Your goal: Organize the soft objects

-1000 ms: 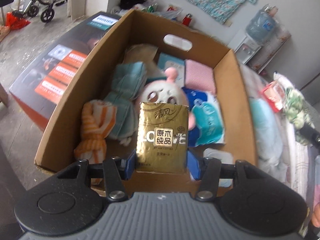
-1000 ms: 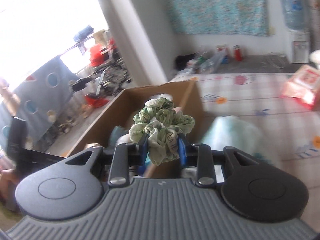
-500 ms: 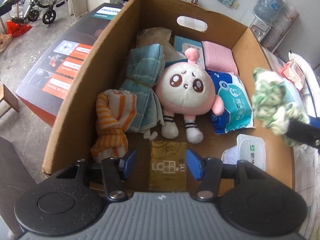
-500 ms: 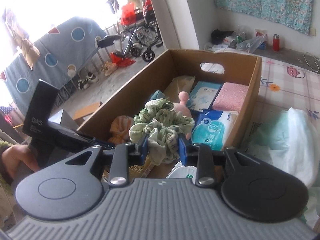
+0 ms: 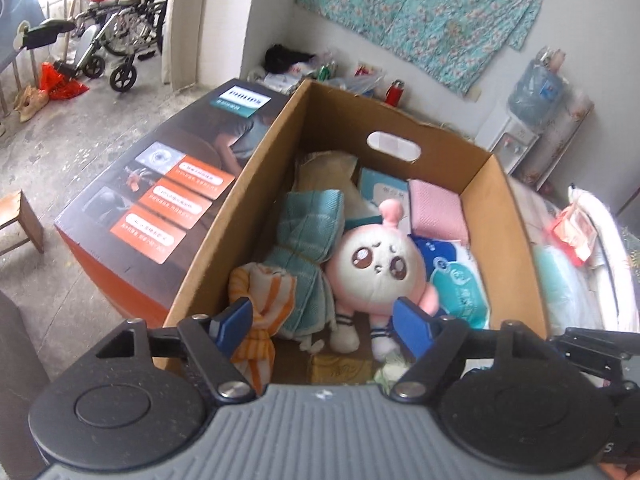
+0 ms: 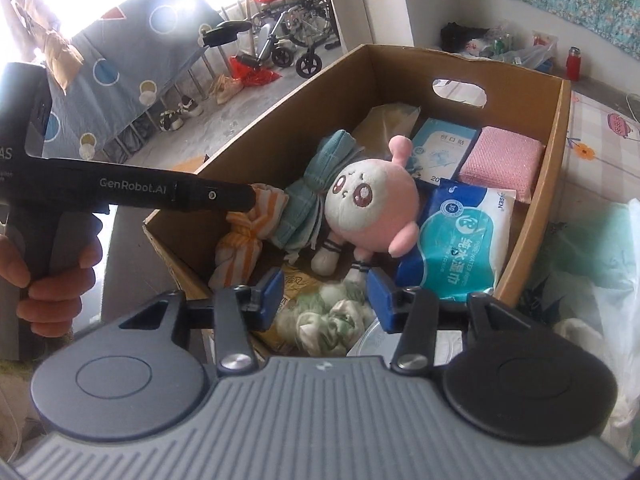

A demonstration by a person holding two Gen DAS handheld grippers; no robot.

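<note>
Scrunchie (image 6: 326,320), green and white, is lying at the near end of the cardboard box (image 6: 532,208) beside a gold tissue pack (image 5: 340,368), while the right tool (image 6: 325,294) is opening just above it, pads clear, and the left tool (image 5: 322,324) is hanging wide open, empty, floor and wheelchair (image 5: 116,36) beyond.

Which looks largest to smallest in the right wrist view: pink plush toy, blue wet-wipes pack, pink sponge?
1-2. pink plush toy and blue wet-wipes pack: alike, unranked.
3. pink sponge, though it lies farther away.
</note>
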